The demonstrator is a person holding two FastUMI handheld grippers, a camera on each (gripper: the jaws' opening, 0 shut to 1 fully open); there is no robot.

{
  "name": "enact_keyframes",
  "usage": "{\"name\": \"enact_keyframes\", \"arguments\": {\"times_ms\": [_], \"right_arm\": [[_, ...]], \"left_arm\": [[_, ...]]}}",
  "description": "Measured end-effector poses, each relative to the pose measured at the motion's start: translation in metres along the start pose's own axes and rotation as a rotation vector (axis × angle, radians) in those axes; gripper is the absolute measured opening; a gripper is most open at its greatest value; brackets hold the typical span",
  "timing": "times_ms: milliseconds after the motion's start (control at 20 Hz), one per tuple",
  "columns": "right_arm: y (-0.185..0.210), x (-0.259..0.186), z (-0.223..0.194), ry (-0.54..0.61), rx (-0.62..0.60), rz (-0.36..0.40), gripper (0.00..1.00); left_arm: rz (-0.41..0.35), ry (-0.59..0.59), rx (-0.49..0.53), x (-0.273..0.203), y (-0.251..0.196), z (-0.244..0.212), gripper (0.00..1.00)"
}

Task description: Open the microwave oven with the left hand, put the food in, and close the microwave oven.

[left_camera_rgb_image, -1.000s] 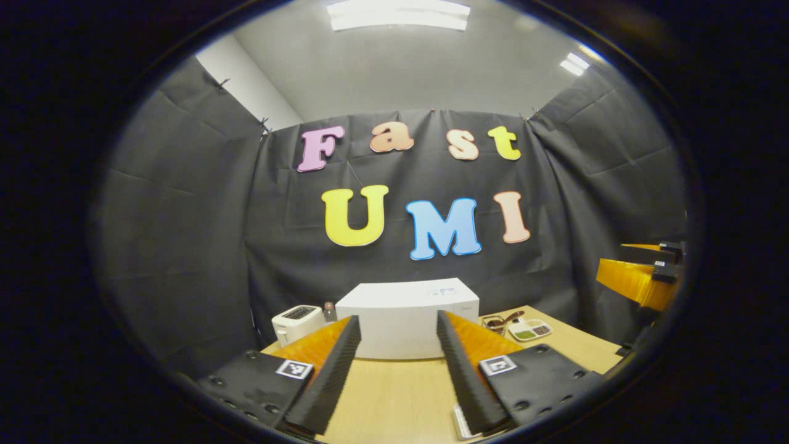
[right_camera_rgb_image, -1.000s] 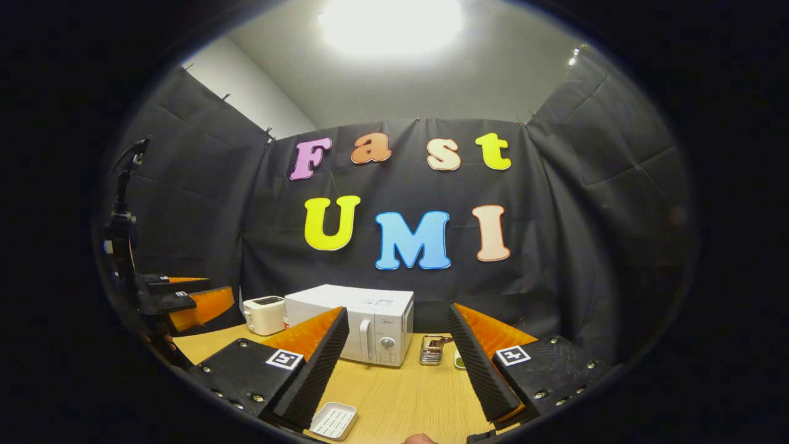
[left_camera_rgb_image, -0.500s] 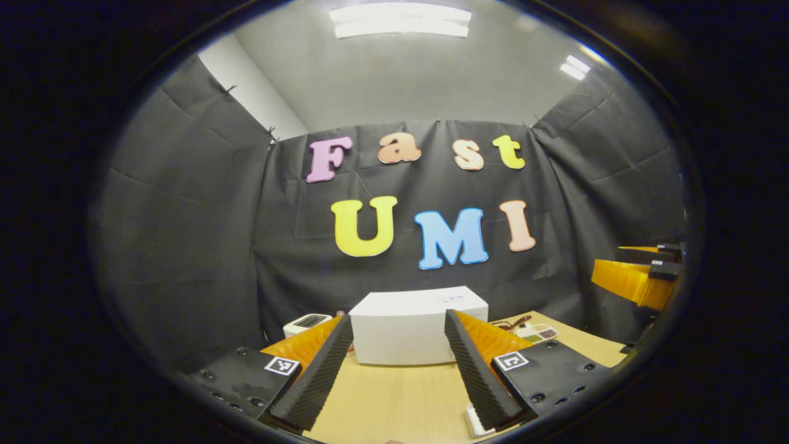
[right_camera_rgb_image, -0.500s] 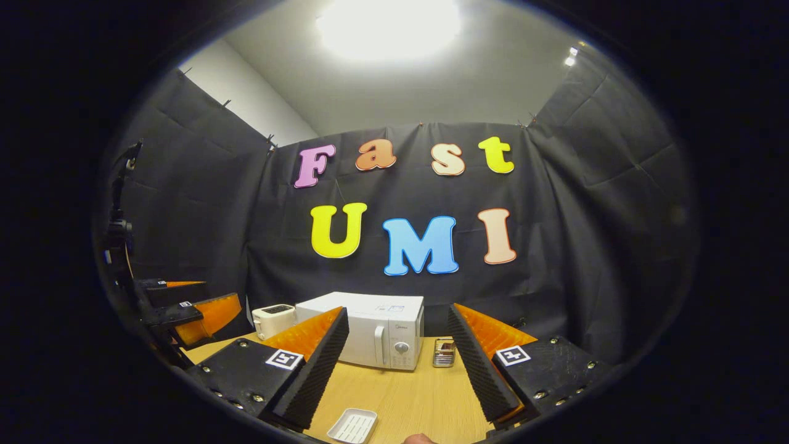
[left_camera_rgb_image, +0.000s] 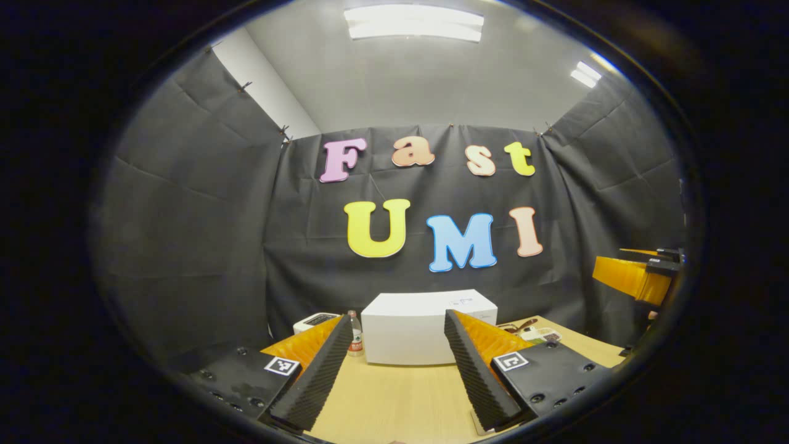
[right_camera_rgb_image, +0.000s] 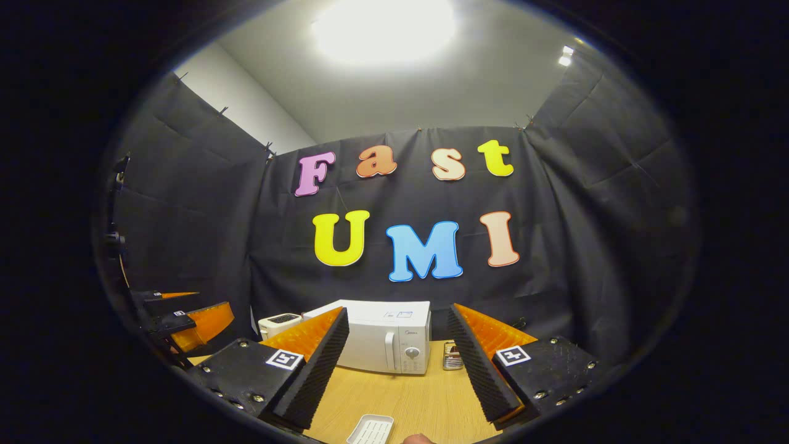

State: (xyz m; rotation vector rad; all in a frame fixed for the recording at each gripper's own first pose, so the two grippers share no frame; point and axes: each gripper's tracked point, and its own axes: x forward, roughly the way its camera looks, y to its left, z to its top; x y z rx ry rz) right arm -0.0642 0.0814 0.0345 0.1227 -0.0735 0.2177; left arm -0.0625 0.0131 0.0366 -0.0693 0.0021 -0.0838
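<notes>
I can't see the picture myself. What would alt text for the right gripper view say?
A white microwave, door closed, stands on a wooden table in a black-curtained booth, framed between the open fingers of the right gripper. A small toaster sits beside it, a white ribbed tray lies near the camera, and the left gripper hovers at the far left.

Bare table [right_camera_rgb_image: 425,401] lies open up to the closed microwave [right_camera_rgb_image: 382,345]; only a white tray [right_camera_rgb_image: 370,429] interrupts.
</notes>
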Motion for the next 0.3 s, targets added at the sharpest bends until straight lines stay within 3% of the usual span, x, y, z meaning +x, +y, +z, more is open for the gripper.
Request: {"name": "enact_keyframes", "arguments": {"times_ms": [300], "right_arm": [[0.009, -0.001, 0.001, 0.004, 0.006, 0.005, 0.98]], "left_arm": [[0.015, 0.001, 0.008, -0.002, 0.013, -0.001, 0.98]]}}
